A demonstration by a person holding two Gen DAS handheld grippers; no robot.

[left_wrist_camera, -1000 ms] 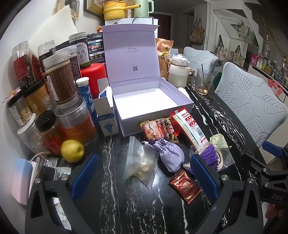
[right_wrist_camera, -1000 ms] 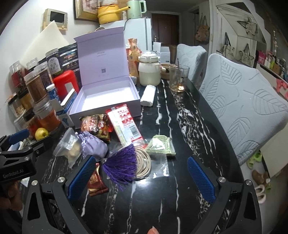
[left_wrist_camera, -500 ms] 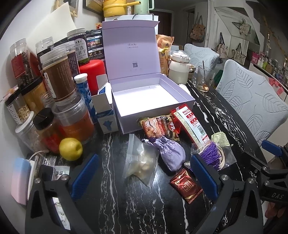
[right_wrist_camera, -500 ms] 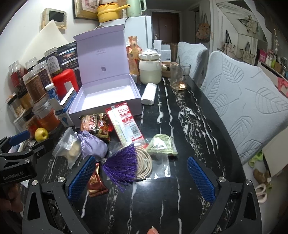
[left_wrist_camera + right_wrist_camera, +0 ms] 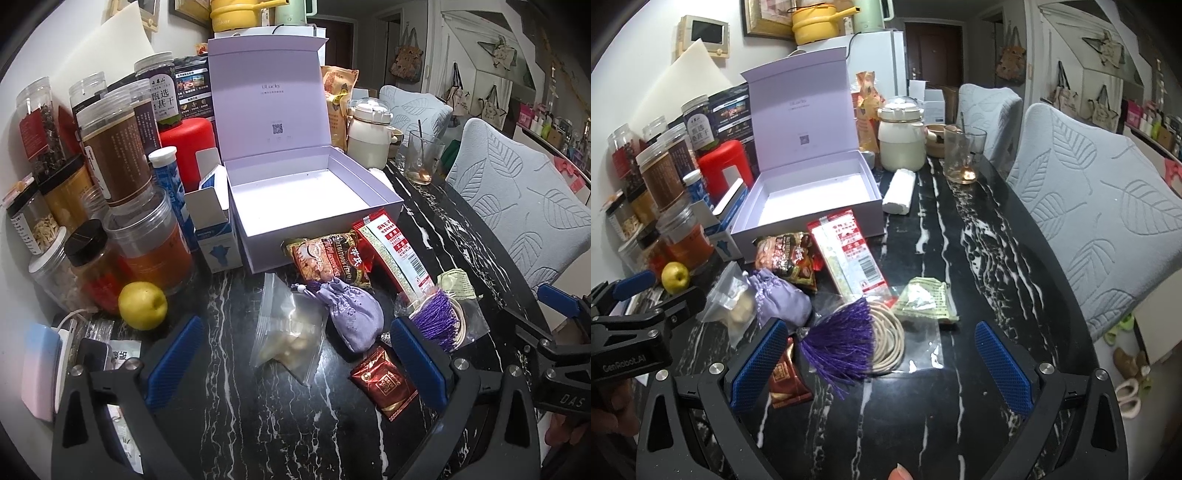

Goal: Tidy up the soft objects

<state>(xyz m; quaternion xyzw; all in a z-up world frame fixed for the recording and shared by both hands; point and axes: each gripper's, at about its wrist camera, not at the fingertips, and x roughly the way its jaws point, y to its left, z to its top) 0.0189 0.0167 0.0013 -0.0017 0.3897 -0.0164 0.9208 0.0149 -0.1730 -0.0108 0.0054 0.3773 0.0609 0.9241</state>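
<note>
Both tongs, left (image 5: 293, 363) and right (image 5: 881, 363), gape empty above the table (image 5: 979, 258); purple pouch (image 5: 351, 314) beside the open box (image 5: 314, 199) looks light, squashy, best pinched mid-belly

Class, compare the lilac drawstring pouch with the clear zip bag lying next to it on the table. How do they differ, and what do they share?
The lilac drawstring pouch is opaque fabric, hiding its contents; the clear zip bag is see-through plastic, showing pale lumps inside. The pouch is plump and rounded; the bag is flatter, filled only at one end. Both lie on the black marble table before the open box, ungripped.
</note>
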